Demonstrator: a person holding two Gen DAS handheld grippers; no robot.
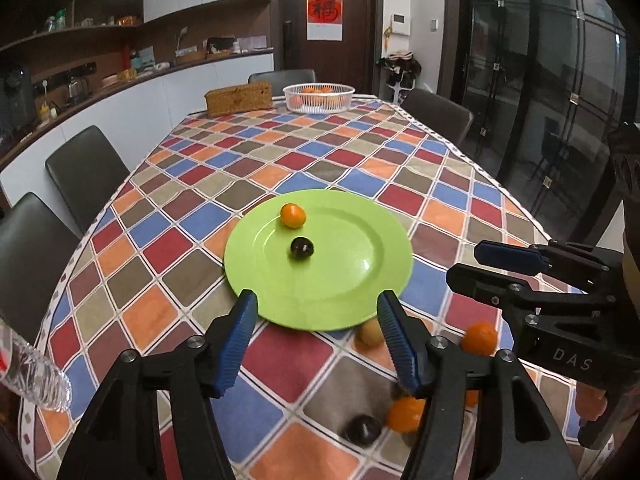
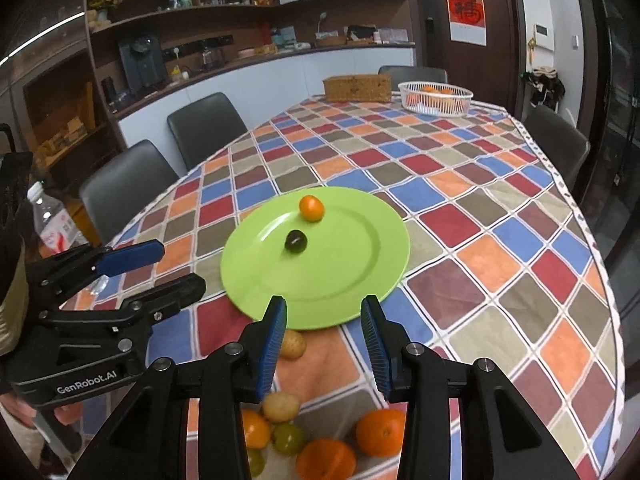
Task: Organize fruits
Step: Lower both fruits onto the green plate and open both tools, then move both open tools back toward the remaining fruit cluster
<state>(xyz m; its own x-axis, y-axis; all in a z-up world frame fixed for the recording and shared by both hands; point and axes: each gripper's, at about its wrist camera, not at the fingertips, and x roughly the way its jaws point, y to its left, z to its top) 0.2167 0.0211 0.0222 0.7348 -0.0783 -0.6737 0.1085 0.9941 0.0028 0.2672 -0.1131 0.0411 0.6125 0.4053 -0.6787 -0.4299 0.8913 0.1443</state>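
On the green plate [image 1: 320, 280] lie a small orange fruit [image 1: 293, 215] and a dark plum [image 1: 301, 249]; more fruit [image 2: 374, 432] sits loose on the bench [image 2: 500, 220] nearer than the plate. That pile lies just below the right gripper [image 2: 325, 312], the closer one. Both it and the left gripper [image 1: 316, 300] have jaws parted, holding nothing.

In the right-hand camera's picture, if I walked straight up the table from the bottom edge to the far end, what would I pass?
Pile of loose fruit → green plate → dark fruit → small orange fruit → white basket.
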